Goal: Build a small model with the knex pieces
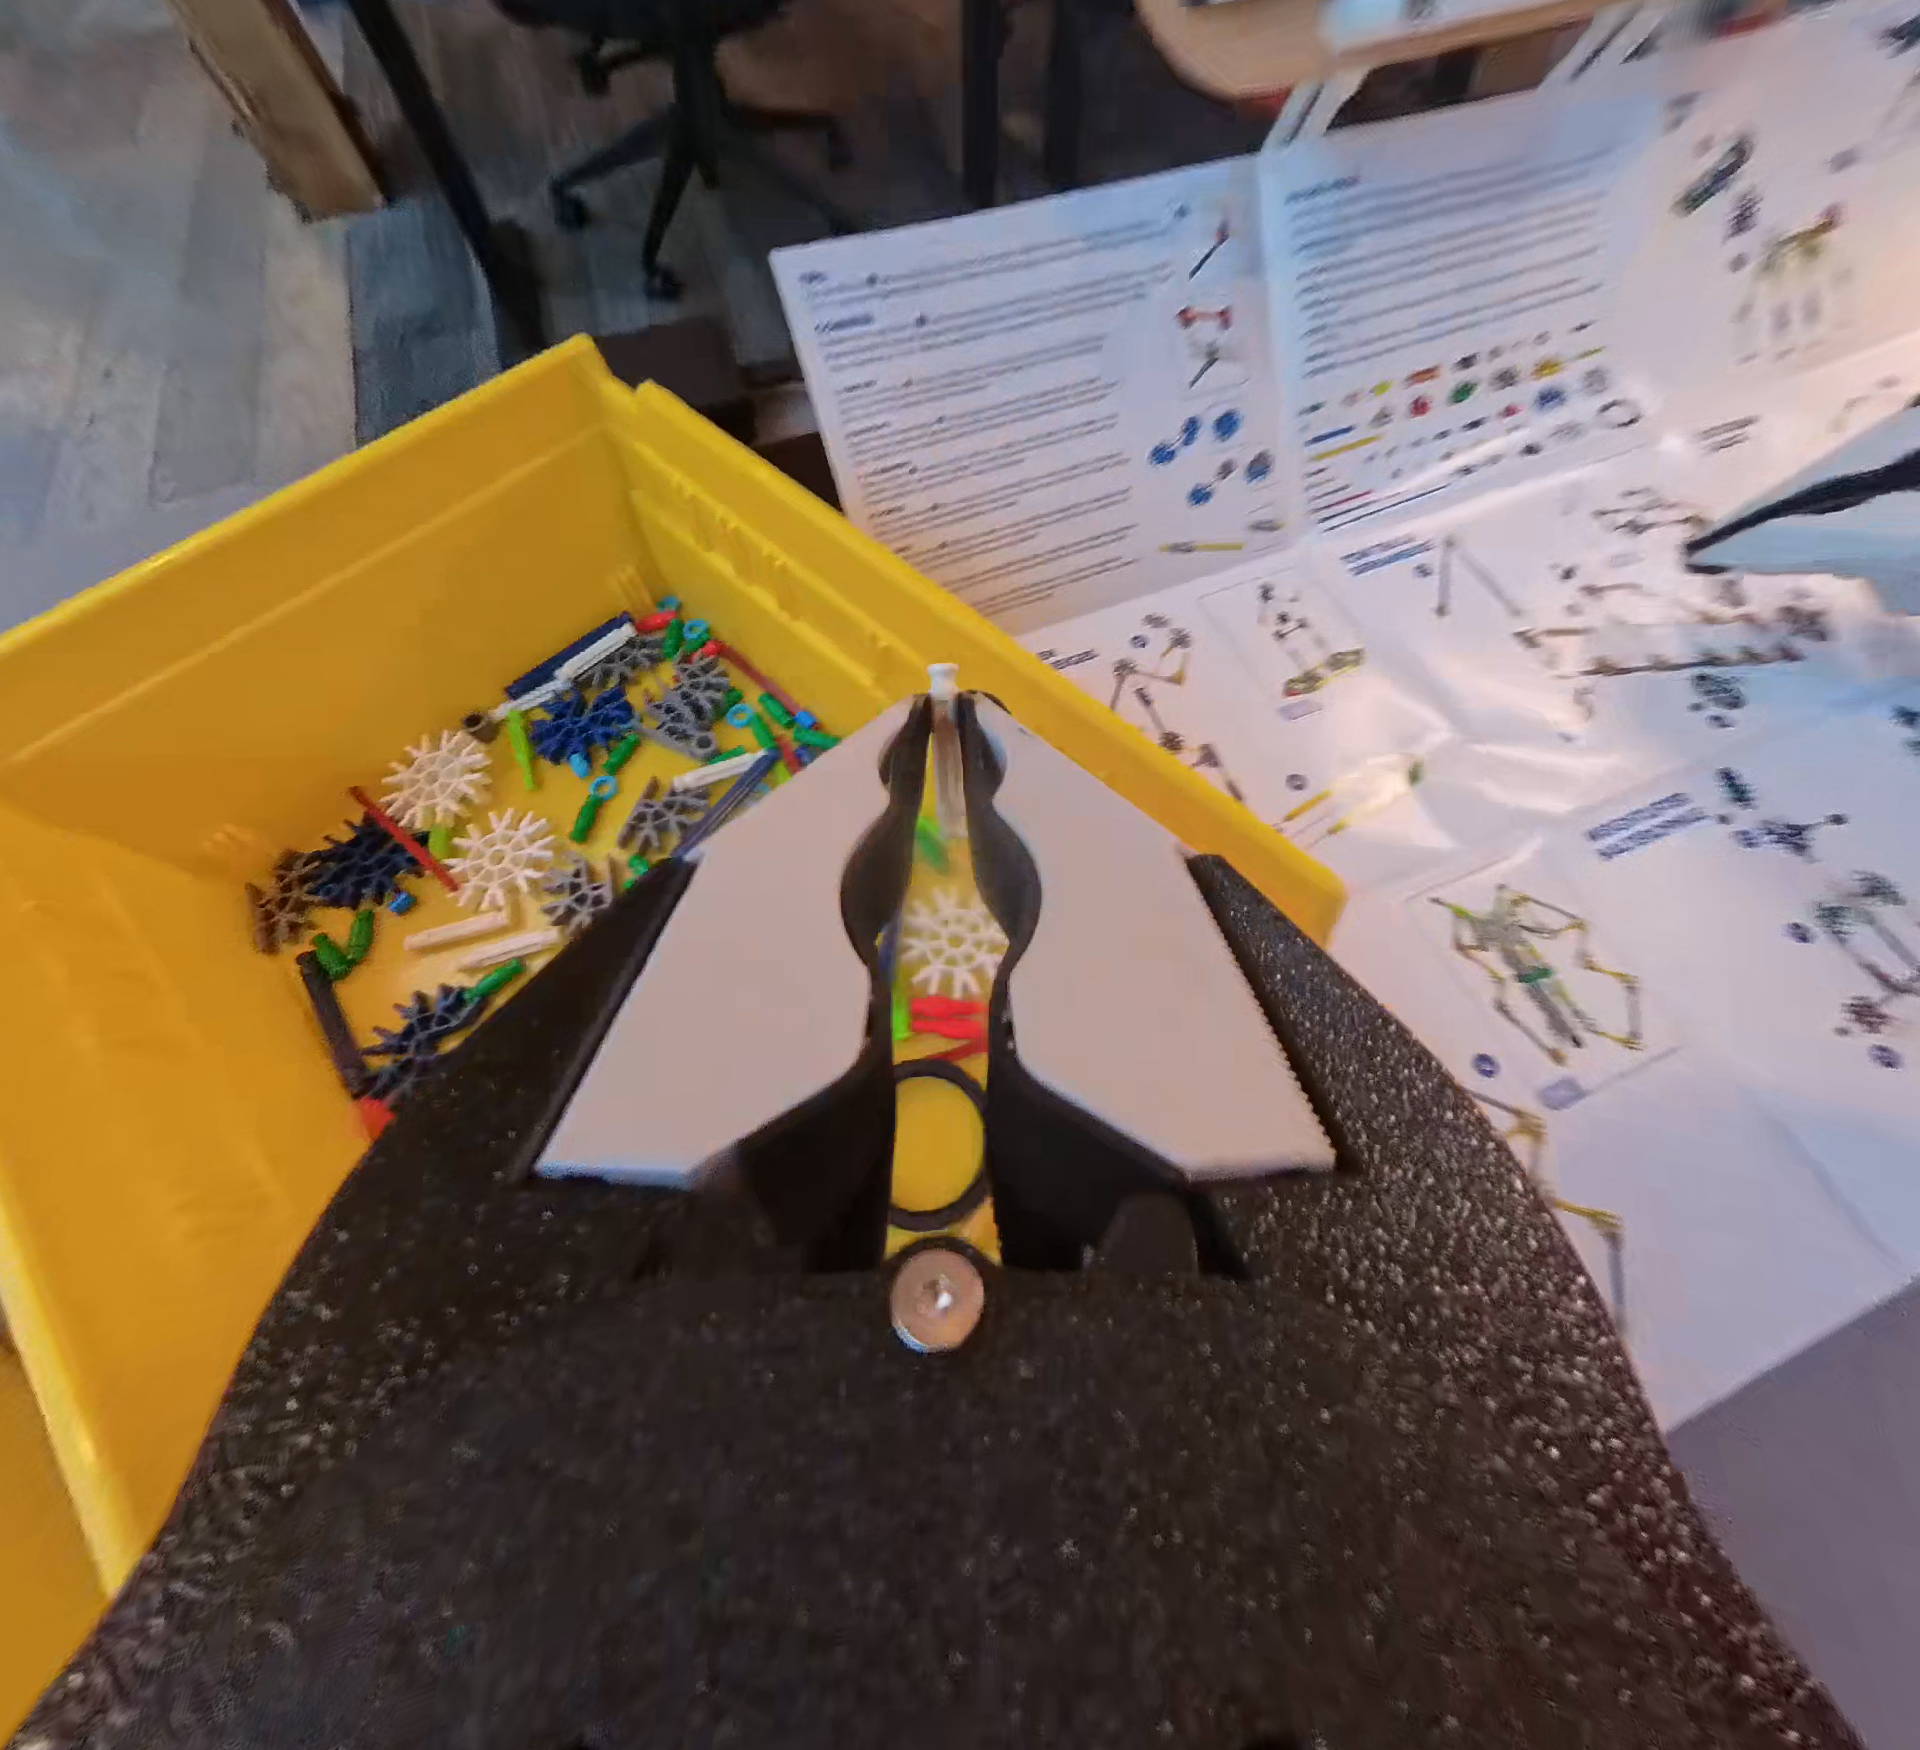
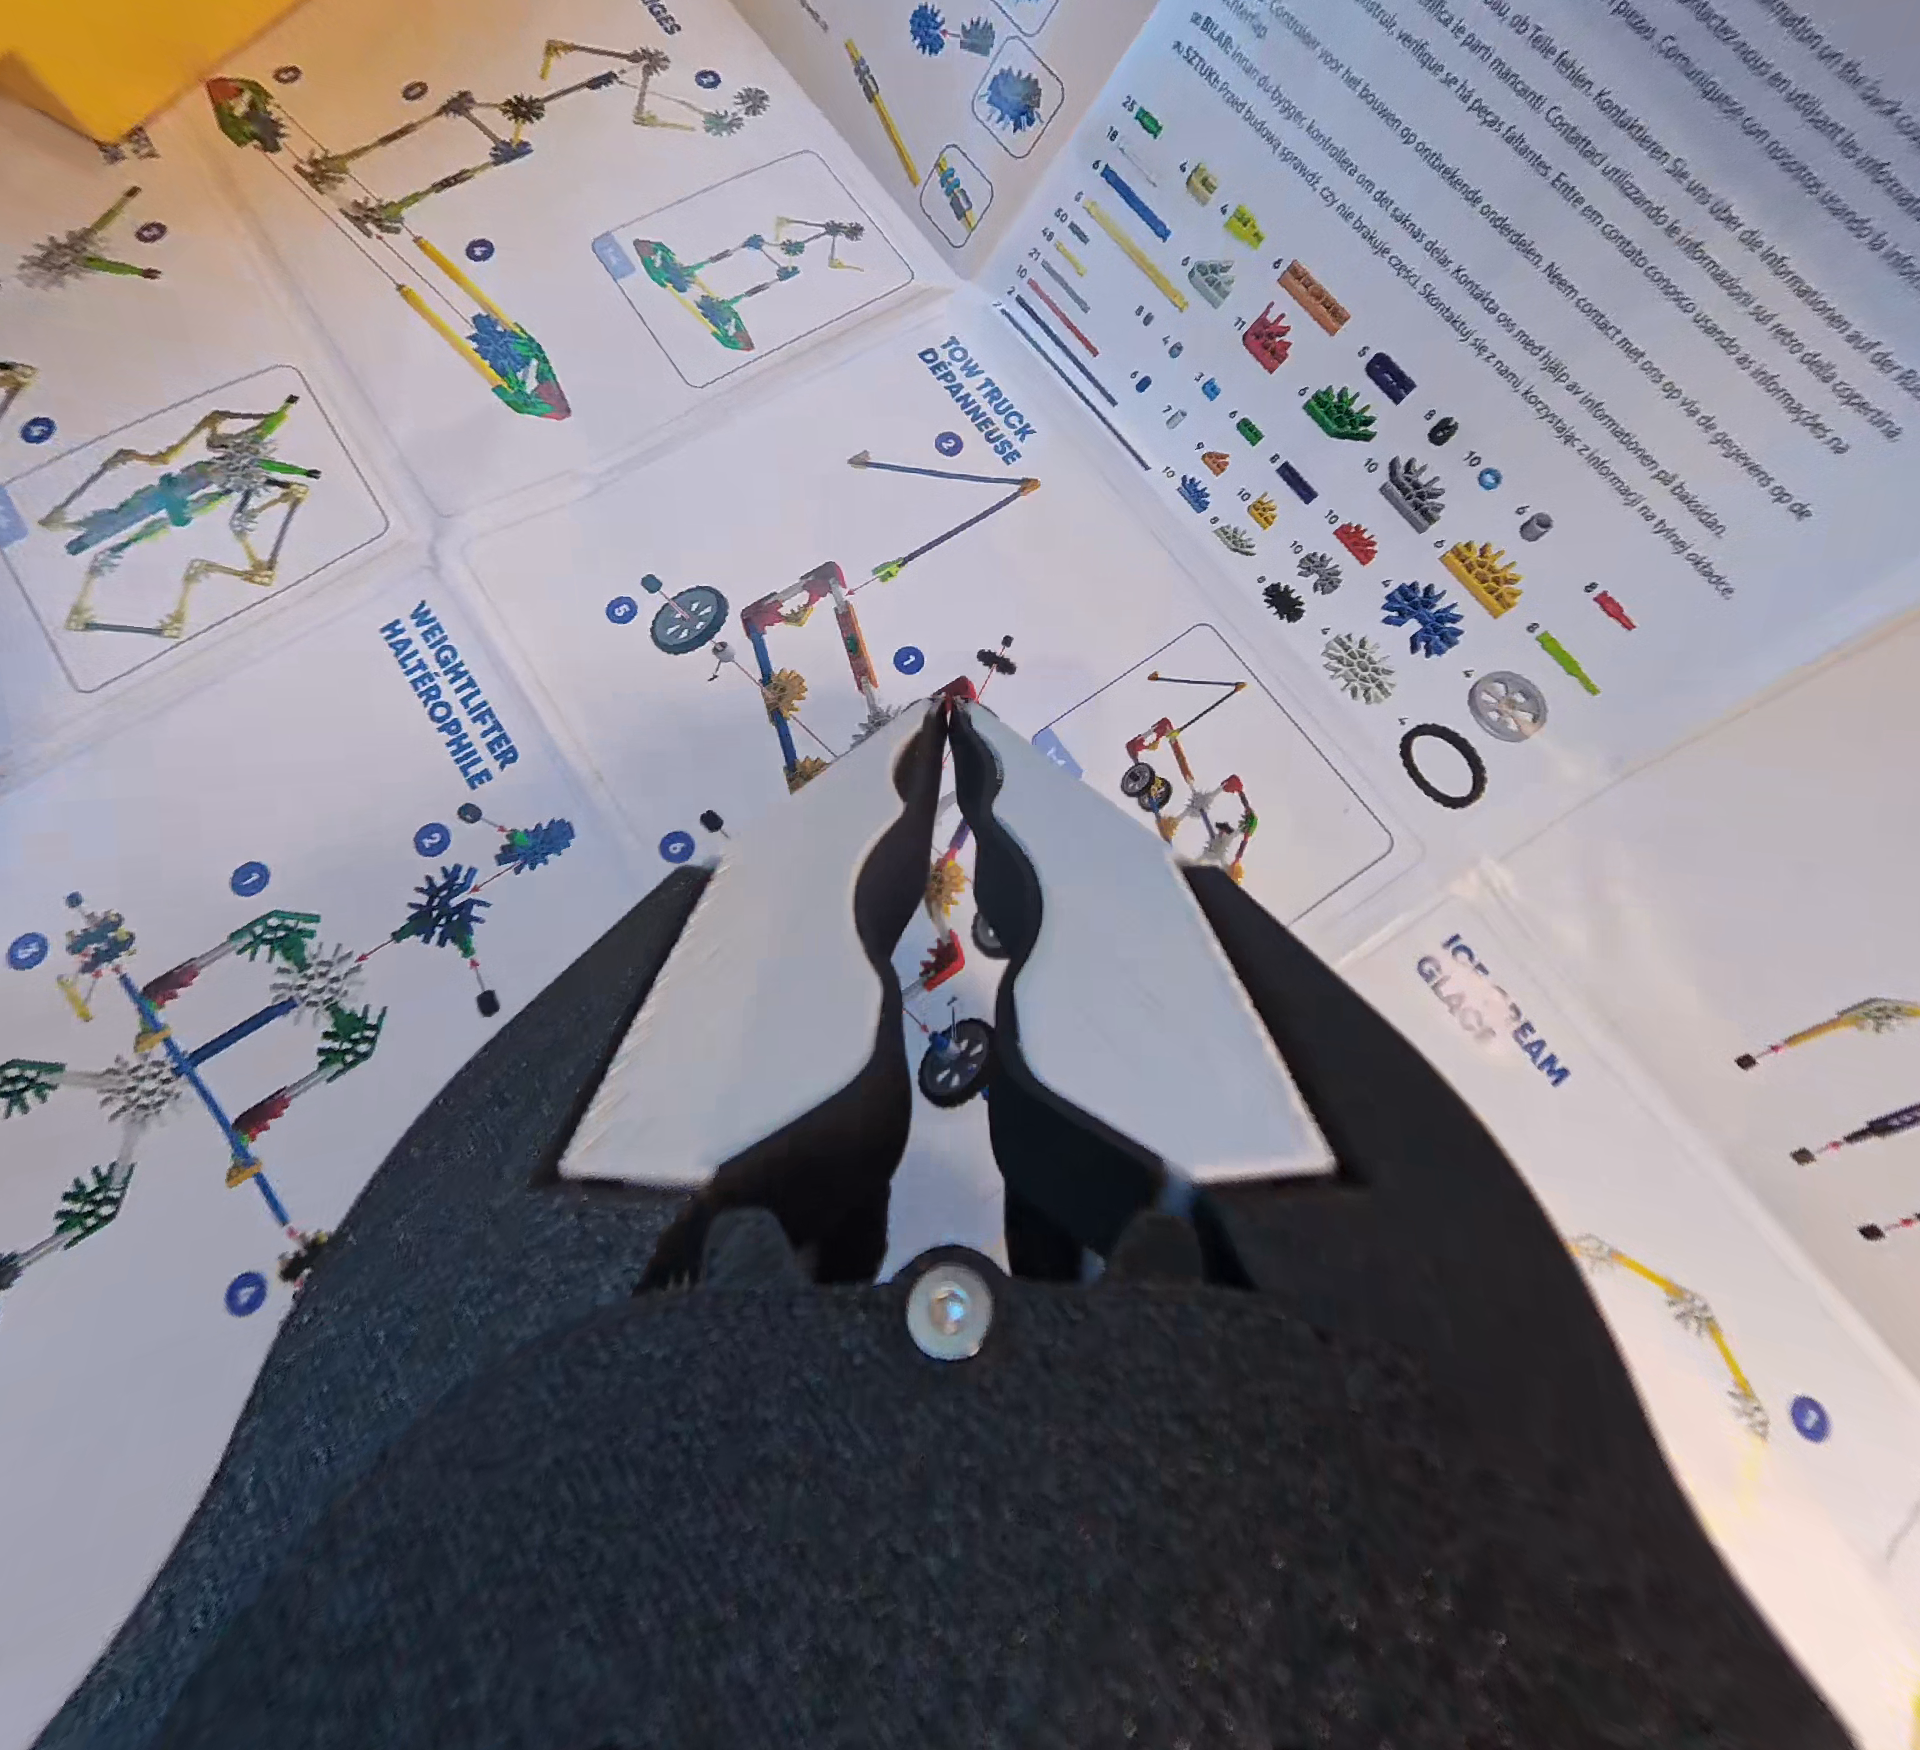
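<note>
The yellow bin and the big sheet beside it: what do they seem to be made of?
The yellow bin looks like moulded plastic: smooth walls with a slight sheen and ribbed slots. The big sheet looks like thin printed paper, with fold creases and a soft glare.

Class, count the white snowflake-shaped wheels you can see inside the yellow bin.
3. One lies left of centre, one just below and right of it, and one shows between the left gripper's fingers. The gripper covers part of the yellow bin, so more may be hidden.

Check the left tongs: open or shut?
Shut. The left tongs pinch a short white rod at the tips, above the yellow bin.
</note>
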